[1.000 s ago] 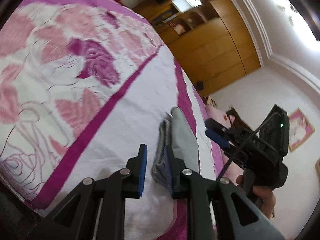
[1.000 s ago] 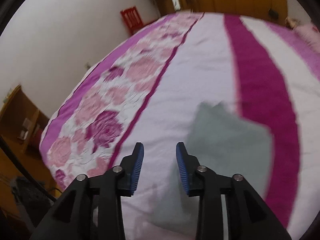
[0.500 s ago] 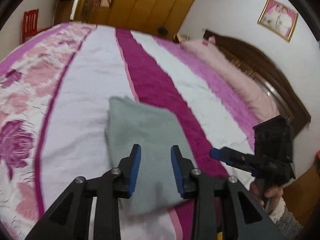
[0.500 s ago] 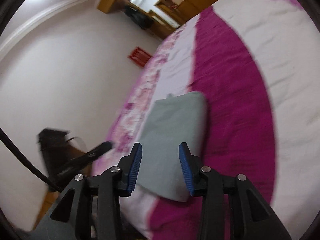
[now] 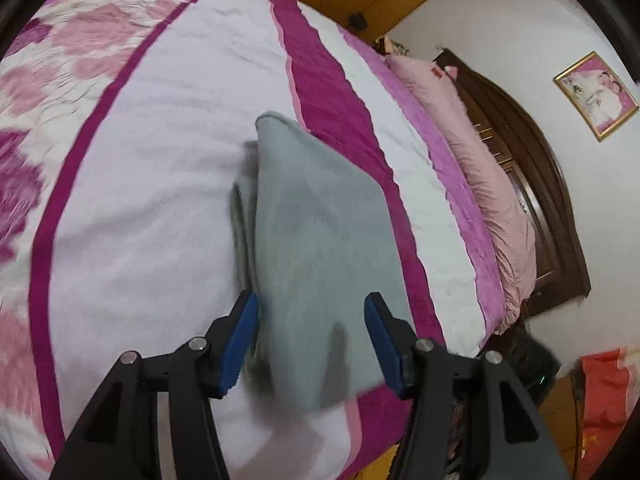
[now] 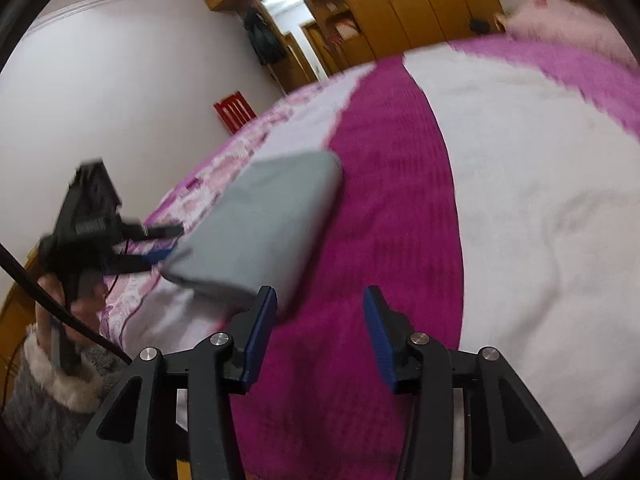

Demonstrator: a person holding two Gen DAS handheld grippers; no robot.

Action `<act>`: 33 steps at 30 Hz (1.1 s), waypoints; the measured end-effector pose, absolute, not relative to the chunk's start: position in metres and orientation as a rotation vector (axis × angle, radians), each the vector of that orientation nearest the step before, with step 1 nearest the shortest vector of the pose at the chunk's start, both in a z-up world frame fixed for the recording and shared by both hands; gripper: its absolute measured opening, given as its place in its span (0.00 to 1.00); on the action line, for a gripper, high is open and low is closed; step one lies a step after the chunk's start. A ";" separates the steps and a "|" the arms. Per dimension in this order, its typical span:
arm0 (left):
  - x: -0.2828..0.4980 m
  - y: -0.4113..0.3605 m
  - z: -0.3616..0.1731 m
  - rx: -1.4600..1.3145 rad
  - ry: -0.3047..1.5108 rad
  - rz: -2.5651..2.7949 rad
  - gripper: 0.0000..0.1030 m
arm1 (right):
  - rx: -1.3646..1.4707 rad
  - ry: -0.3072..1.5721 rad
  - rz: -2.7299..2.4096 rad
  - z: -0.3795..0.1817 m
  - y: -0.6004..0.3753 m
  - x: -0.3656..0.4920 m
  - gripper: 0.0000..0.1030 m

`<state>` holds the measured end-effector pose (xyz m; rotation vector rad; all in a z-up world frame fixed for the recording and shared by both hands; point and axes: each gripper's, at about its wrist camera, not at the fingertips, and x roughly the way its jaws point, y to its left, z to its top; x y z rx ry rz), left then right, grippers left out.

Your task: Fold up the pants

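The grey pants [image 5: 316, 240] lie folded in a thick rectangular stack on the bed near its front edge. They also show in the right wrist view [image 6: 264, 224]. My left gripper [image 5: 312, 340] is open, its blue pads spread over the near end of the stack, holding nothing. It shows from the side in the right wrist view [image 6: 160, 248], at the stack's left end. My right gripper [image 6: 318, 334] is open and empty, over the magenta stripe just right of the stack's near corner.
The bed cover [image 5: 160, 140] is white with magenta stripes and a pink flower pattern at the left. A pink quilt [image 5: 480, 152] lies along the dark wooden headboard [image 5: 532, 168]. Wooden wardrobes [image 6: 400, 8] and a red chair [image 6: 234, 110] stand beyond the bed.
My left gripper has opened wider and come closer over the stack's near end. My right gripper has opened wider and swung right, so the stack sits at its left.
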<state>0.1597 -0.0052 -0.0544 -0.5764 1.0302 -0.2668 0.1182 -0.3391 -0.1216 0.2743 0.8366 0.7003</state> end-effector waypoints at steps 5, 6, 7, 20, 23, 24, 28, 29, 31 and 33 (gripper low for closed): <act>0.179 -0.017 -0.042 -0.520 1.051 -0.183 0.15 | 0.293 0.842 0.715 -0.126 -0.344 0.125 0.44; 0.178 -0.020 -0.036 -0.509 1.034 -0.177 0.16 | 0.294 0.843 0.718 -0.128 -0.345 0.125 0.44; 0.177 -0.022 -0.030 -0.499 1.018 -0.171 0.16 | 0.294 0.845 0.721 -0.129 -0.346 0.126 0.44; 0.190 -0.097 0.040 -0.401 0.946 -0.291 0.09 | 0.114 0.535 0.632 -0.088 -0.323 0.055 0.70; 0.195 -0.110 0.045 -0.385 0.957 -0.325 0.09 | 0.018 0.480 0.598 -0.087 -0.290 0.045 0.80; 0.196 -0.112 0.046 -0.384 0.959 -0.326 0.09 | -0.016 0.477 0.586 -0.089 -0.280 0.045 0.80; 0.196 -0.112 0.049 -0.400 0.959 -0.333 0.09 | -0.073 0.493 0.563 -0.106 -0.249 0.062 0.80; 0.196 -0.110 0.050 -0.408 0.956 -0.336 0.09 | -0.061 0.496 0.568 -0.109 -0.250 0.066 0.80; 0.193 -0.107 0.052 -0.410 0.946 -0.337 0.09 | -0.021 0.508 0.556 -0.112 -0.250 0.079 0.80; 0.191 -0.102 0.052 -0.416 0.936 -0.333 0.08 | 0.066 0.539 0.552 -0.116 -0.261 0.091 0.80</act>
